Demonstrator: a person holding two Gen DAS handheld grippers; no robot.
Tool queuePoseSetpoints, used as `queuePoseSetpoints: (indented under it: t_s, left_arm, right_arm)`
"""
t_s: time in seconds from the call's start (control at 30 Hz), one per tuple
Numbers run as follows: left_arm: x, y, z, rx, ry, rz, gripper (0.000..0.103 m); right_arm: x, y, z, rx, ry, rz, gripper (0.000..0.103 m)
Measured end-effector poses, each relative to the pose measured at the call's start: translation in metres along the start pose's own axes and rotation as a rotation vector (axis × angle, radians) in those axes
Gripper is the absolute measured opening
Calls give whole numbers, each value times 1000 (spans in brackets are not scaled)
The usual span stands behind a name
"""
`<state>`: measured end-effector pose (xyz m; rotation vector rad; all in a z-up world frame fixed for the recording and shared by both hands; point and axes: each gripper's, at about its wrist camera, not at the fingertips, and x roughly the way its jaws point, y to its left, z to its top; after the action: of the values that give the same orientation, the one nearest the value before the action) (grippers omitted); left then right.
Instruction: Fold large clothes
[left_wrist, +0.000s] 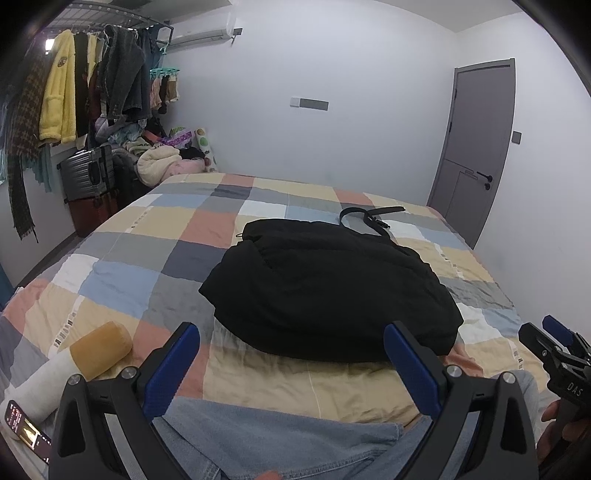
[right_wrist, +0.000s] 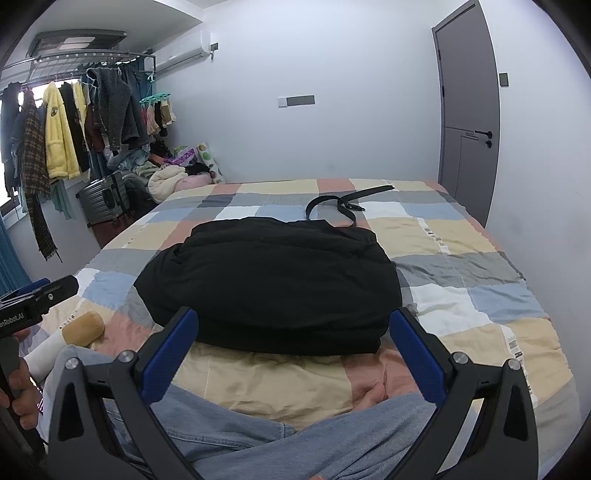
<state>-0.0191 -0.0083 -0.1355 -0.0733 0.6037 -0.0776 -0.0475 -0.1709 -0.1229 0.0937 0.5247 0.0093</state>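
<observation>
Soft, even, cool light fills both views. A bright blown-out patch sits at the upper left of each frame, behind the hanging clothes (left_wrist: 77, 85). Shadows are faint. Fisheye bending curves the door (right_wrist: 469, 122) and walls, and black vignette rounds the corners. The black garment (left_wrist: 325, 284) shows little detail.

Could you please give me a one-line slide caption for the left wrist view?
Open left gripper facing a folded black garment on the checked bedspread, belt behind.

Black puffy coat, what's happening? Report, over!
Left gripper open, right gripper open, both empty. Black puffy coat bundled on checkered bedspread. Black belt lies behind it.
</observation>
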Motion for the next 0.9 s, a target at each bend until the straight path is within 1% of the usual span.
queuePoseSetpoints:
  t_s: [0.17,0.4,0.9]
  left_arm:
    - [1,1,1,-4,10,3,101]
    - [-1,2,2,2,-2,-4,101]
    - [-2,-6,0,19,5,-14,101]
  right_arm:
    - [-2,-2,2,-5,3,-13,103]
    - [-4,-2,2,-8,-1,-22,103]
    - [-5,-3,4,-8,-4,-19,103]
